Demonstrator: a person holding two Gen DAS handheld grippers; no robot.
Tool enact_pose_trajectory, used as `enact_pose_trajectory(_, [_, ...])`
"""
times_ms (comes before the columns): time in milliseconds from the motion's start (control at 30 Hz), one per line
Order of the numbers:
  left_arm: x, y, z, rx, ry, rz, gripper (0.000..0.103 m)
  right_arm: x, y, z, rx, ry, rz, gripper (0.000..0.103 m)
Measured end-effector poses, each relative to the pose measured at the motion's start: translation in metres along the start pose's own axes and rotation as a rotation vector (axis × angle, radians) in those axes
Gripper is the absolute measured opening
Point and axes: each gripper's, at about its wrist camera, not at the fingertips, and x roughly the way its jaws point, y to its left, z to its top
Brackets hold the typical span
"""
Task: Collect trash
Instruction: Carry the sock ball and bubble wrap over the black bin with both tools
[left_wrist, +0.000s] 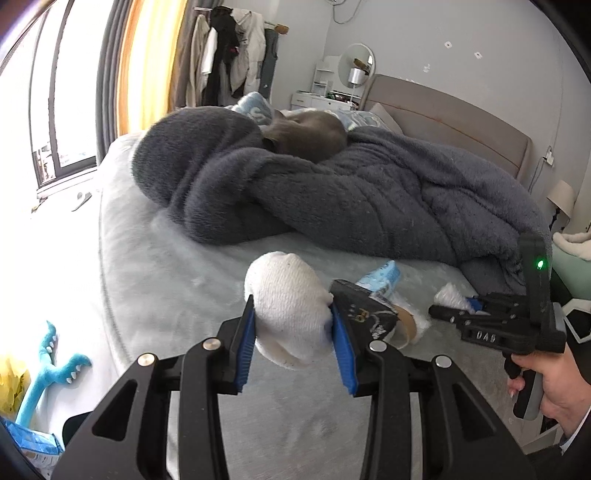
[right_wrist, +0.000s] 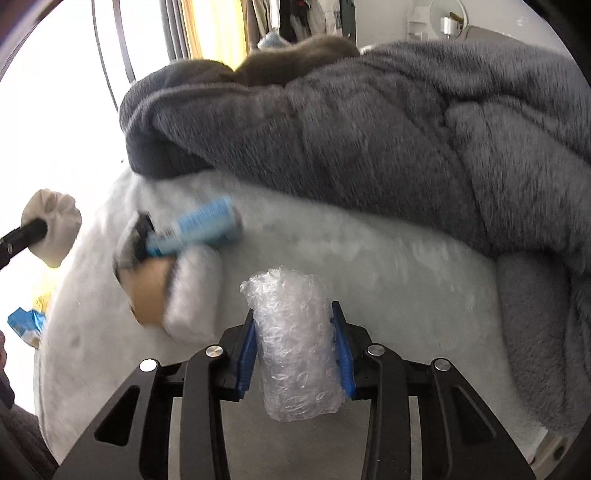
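Observation:
My left gripper (left_wrist: 293, 325) is shut on a balled white sock (left_wrist: 288, 306) and holds it above the pale bed cover (left_wrist: 166, 273). My right gripper (right_wrist: 295, 336) is shut on a roll of clear bubble wrap (right_wrist: 295, 343), also above the cover. In the left wrist view the right gripper (left_wrist: 437, 308) shows at the right with the wrap (left_wrist: 448, 295) in it. More trash lies on the bed between them: a blue-and-white wrapper (right_wrist: 199, 229), a black packet (left_wrist: 364, 314) and a cardboard tube with white tissue (right_wrist: 173, 291). The sock also shows at the left of the right wrist view (right_wrist: 51, 225).
A thick dark grey blanket (left_wrist: 351, 195) is heaped across the bed, with a grey cat (left_wrist: 306, 136) lying on it. A headboard (left_wrist: 454, 122) stands behind. A blue toy (left_wrist: 48, 373) and a blue packet (left_wrist: 37, 446) lie on the floor at the left by the window.

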Motion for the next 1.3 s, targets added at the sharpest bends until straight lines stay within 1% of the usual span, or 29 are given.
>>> enact_pose_trajectory(67, [-0.004, 0.007, 0.000, -0.008, 0.001, 0.015, 0.041, -0.006, 0.007, 0.006, 0.004, -0.033, 0.000, 0.037])
enact_pose_trajectory(167, [-0.008, 0.020, -0.003, -0.042, 0.017, 0.016, 0.041, -0.017, 0.021, 0.016, 0.012, -0.085, 0.010, 0.037])
enact_pose_trajectory(267, [-0.012, 0.031, -0.007, -0.052, 0.032, 0.031, 0.041, -0.030, 0.040, 0.028, 0.005, -0.142, 0.017, 0.037])
enact_pose_trajectory(400, [-0.019, 0.043, -0.011, -0.061, 0.044, 0.059, 0.041, -0.040, 0.062, 0.034, -0.019, -0.173, 0.056, 0.037])
enact_pose_trajectory(533, [-0.025, 0.056, -0.017, -0.085, 0.062, 0.080, 0.041, -0.040, 0.085, 0.035, -0.034, -0.170, 0.122, 0.037])
enact_pose_trajectory(700, [-0.034, 0.070, -0.028, -0.097, 0.087, 0.095, 0.041, -0.041, 0.116, 0.031, -0.052, -0.168, 0.181, 0.037])
enact_pose_trajectory(1100, [-0.048, 0.116, -0.053, -0.142, 0.141, 0.141, 0.041, -0.035, 0.203, 0.033, -0.143, -0.158, 0.271, 0.037])
enact_pose_trajectory(1300, [-0.053, 0.141, -0.064, -0.151, 0.165, 0.174, 0.041, -0.024, 0.249, 0.033, -0.191, -0.131, 0.309, 0.037])
